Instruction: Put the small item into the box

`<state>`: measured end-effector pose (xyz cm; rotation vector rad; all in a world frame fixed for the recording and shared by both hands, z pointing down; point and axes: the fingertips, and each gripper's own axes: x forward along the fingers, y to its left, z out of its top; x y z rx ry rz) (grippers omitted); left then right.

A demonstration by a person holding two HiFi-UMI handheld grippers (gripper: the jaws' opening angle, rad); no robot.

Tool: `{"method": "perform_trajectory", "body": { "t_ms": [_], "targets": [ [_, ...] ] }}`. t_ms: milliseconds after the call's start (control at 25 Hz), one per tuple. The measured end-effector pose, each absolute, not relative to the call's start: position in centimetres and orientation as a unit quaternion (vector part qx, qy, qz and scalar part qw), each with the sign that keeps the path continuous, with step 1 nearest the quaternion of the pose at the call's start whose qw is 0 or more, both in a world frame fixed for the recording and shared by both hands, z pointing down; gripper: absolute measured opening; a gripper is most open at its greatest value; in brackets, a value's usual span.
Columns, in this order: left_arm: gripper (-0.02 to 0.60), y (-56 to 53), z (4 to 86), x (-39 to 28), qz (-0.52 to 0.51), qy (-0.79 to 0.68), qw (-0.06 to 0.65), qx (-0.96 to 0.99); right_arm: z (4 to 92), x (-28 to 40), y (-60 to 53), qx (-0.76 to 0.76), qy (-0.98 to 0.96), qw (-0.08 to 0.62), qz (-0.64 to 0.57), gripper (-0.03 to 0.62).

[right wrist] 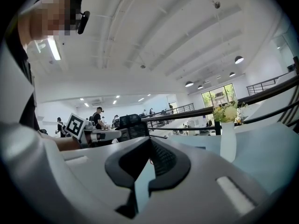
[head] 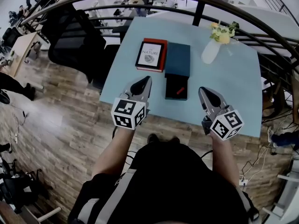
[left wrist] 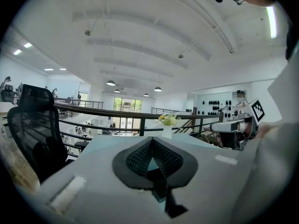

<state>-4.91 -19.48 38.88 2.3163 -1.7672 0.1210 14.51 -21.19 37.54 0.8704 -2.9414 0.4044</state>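
**Bench** [head: 243, 92]. Pale blue top, seen from above in the head view. All listed things are carried on it. A railing runs behind it from 10 to 2 o'clock.

**Office chair** [head: 74, 36]. Black mesh, set off the bench's far-left corner at 10 o'clock. No part in the task.

**Teal cover** [head: 178, 59]. Flat dark slab at bench centre. It is judged to be the lid or sleeve of the box, which it touches on its 6 o'clock edge.

**Book** [head: 151, 55]. Red-edged with a pale jacket, laid just beside the teal cover at its 9 o'clock.

**Box** [head: 172, 84]. An open dark tray at the near centre, directly between the two claws.

**Vase** [head: 210, 51]. White, holding yellow flowers, at 1 o'clock from the box and well apart from it.

**Left claw** [head: 147, 79]. Jaws are pressed together with nothing between them, as confirmed in the left gripper view [left wrist: 151, 140]. It is held over the near edge of the bench at the box's 9 o'clock.

**Right claw** [head: 202, 90]. Jaws are likewise closed and empty, as shown in the right gripper view [right wrist: 148, 140]. It is held at the box's 3 o'clock.

**Small item** [head: 180, 91]. A short red piece, seen inside the box's outline toward its near-right part. Its long axis runs from about 8 to 2 o'clock.
- It is found at roughly 9 o'clock from the right claw, which is judged the nearer.
- It is found at roughly 4 o'clock from the left claw.
- Placement appears done already, though its seating on the box floor cannot be confirmed.
- For any regrasp, the right claw would first have to be spread, then set across the 10-to-4 line.
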Motion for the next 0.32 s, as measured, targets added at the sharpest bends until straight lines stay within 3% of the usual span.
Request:
{"method": "perform_trajectory", "body": {
  "t_ms": [320],
  "targets": [
    [0.008, -19.47, 38.93, -5.2, 0.04, -0.606, 0.11, 0.787, 38.02, 14.21, -21.41, 0.279, -0.952, 0.035, 0.124, -0.002]
  ]
}}
